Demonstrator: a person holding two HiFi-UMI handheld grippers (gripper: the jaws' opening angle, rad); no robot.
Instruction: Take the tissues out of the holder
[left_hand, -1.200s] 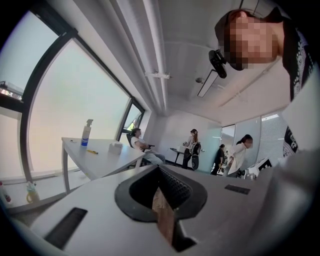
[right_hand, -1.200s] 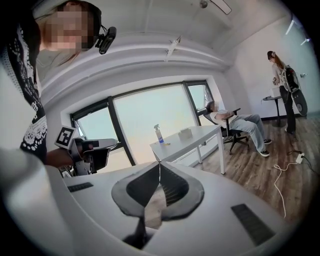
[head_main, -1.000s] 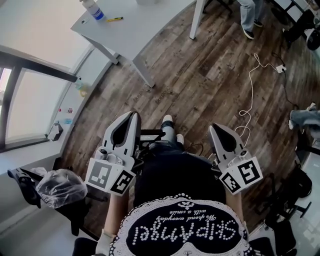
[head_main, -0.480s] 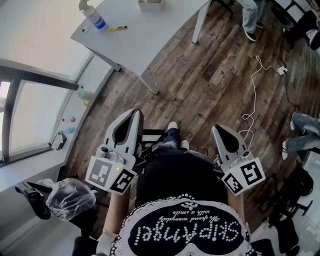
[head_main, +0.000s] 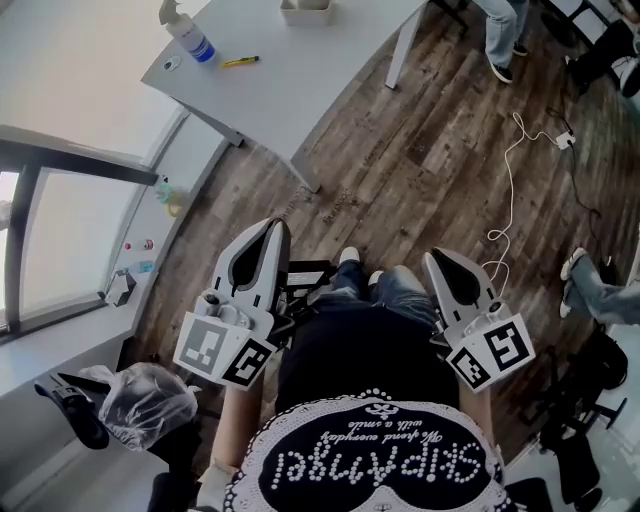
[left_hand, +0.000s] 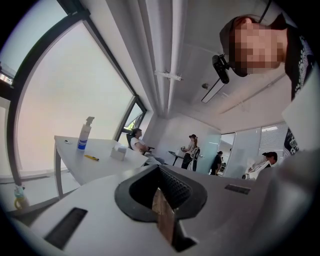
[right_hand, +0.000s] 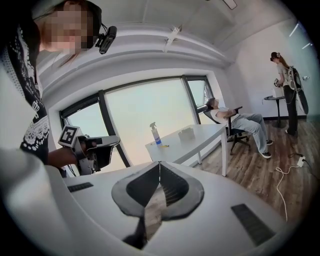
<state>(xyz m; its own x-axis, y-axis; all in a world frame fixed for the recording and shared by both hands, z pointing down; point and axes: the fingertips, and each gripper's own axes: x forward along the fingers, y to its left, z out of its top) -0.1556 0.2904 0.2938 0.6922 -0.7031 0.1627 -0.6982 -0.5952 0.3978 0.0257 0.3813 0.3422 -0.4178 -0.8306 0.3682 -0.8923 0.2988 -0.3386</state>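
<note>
My left gripper (head_main: 268, 232) and right gripper (head_main: 437, 262) are both pressed together (nothing between them); the tissue holder (head_main: 305, 9) sits well ahead on the white table (head_main: 280, 80).

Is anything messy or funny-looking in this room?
Only one thing: a white cable lies loose in wiggly loops on the wooden floor, right of the table, where someone could trip on it. On the table, the spray bottle stands upright and nothing looks spilled.
</note>
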